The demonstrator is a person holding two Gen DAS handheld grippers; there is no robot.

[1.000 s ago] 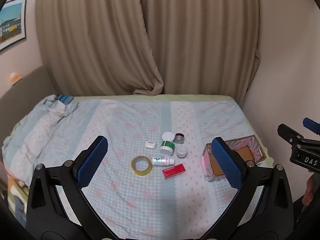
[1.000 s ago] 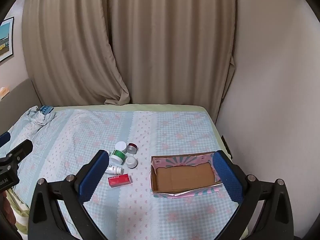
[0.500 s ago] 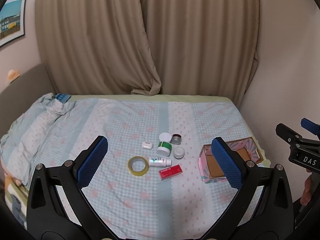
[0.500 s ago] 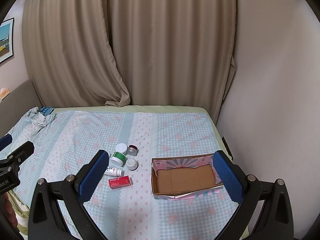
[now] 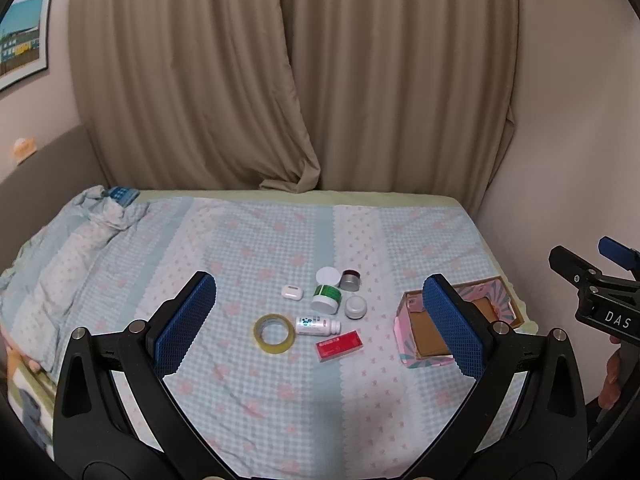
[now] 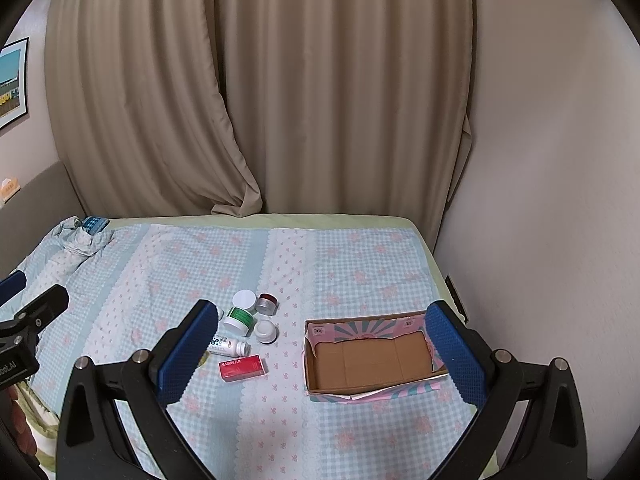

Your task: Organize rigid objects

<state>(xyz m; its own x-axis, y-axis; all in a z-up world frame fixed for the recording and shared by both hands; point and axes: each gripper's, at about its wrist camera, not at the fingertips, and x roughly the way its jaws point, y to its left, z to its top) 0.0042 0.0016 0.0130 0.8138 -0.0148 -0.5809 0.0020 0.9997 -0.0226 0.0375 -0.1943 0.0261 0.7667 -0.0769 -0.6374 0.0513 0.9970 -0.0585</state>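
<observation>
A small bunch of things is seen lying on the bed cover [image 5: 248, 264] near the middle of the left wrist view. A red box [image 5: 340, 345] lies at the lower right of the bunch, and a white bottle [image 5: 318, 326] lies on its side just above it. A roll of tape [image 5: 274, 333] lies flat to the left of the bottle. A jar with a green label [image 5: 327, 298] is seen higher up, with a small white jar [image 5: 355, 306] just to its right. A white lid [image 5: 328, 276] and a silver jar with a dark top [image 5: 350, 279] are seen at the top of the bunch, close together. A little white case [image 5: 292, 292] lies to the left of the green jar. An open cardboard box [image 6: 372, 360] with pink sides is seen at the lower right of the right wrist view, near the bunch but not touching it, and nothing is seen inside it. The left gripper [image 5: 320, 328] is held above the bed with its jaws wide apart and nothing between them. The right gripper [image 6: 320, 356] is held the same way, jaws wide apart and nothing held. Brown curtains [image 5: 288, 80] are seen hanging behind the bed, and a picture [image 5: 24, 36] is seen on the wall at the upper left.
</observation>
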